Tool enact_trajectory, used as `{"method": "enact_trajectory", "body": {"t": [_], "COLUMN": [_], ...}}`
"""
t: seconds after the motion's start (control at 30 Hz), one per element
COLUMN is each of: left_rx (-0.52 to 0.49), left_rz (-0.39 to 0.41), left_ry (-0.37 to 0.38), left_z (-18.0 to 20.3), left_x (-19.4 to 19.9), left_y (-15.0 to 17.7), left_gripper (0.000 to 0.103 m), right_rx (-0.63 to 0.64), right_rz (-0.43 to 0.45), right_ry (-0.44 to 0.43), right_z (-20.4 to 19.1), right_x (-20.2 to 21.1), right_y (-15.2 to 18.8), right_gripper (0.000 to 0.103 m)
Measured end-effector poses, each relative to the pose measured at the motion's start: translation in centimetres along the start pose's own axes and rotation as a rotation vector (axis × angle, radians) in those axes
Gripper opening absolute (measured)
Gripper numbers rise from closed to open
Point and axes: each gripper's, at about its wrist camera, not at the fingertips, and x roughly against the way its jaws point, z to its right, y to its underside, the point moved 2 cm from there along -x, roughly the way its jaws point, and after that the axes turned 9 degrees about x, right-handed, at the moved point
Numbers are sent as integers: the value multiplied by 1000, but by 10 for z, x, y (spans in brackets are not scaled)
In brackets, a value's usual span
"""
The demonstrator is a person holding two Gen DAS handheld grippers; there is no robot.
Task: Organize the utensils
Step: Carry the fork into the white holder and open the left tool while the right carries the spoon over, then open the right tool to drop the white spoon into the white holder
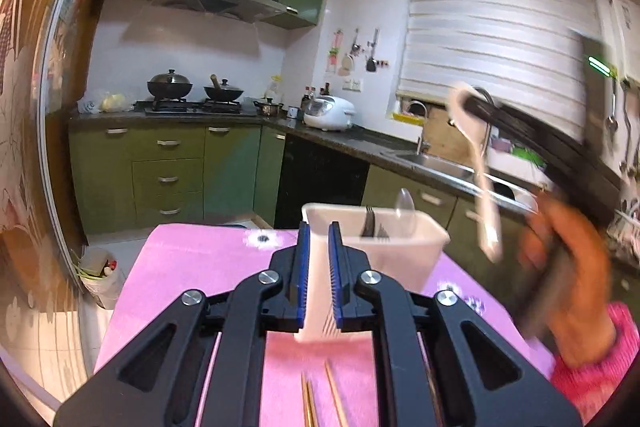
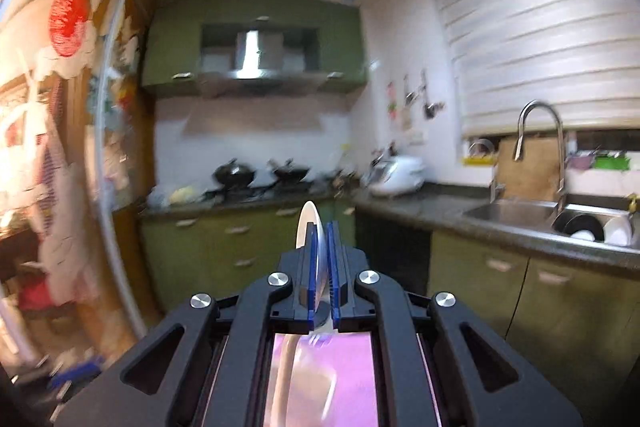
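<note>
1. Your left gripper (image 1: 318,239) is clamped on the near wall of the white utensil holder (image 1: 416,247), its blue pads pinching the rim at the container's left corner. The holder stands on the pink tablecloth (image 1: 192,267), steadied by this grip.

2. Your right gripper (image 2: 320,259) is closed tight on a white spoon (image 2: 308,223). In the right wrist view the spoon's end rises above the pads and its length runs back below them, blurred. In the left wrist view the same spoon (image 1: 480,171) hangs in the air to the right of the holder, above its rim level and not yet over the opening.

3. Done so far, judged from the holder's contents: a dark fork (image 1: 370,225) and a clear spoon (image 1: 405,205) already stand inside it. Whether more lies deeper in the container cannot be told.

4. Left to do: the white spoon has yet to go in, and a pair of chopsticks (image 1: 322,399) lies on the cloth just below your left gripper, outside the holder. Only their upper portions show.

5. Overall reading: you appear to be past the middle of the sorting, with one utensil in transit and at least the chopsticks remaining. Other utensils may lie outside both views.
</note>
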Motion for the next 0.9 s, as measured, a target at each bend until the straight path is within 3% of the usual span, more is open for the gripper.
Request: {"method": "enact_trajectory", "body": {"t": [0.23, 0.4, 0.8, 0.9], "left_rx": [-3, -3, -15, -18], "left_rz": [-17, -11, -33, -41], "left_ry": [12, 1, 7, 4], "left_z": [-4, -9, -2, -1], "left_x": [8, 6, 4, 4], "left_y": [3, 0, 3, 3], "left_gripper": [9, 9, 13, 15], "right_rx": [48, 62, 78, 92], "right_rz": [26, 17, -16, -35], "right_ry": [94, 113, 84, 76], "right_z": [-10, -19, -27, -29], "right_x": [-53, -66, -31, -24], "right_y": [6, 23, 63, 73], "right_gripper": [6, 6, 7, 18]}}
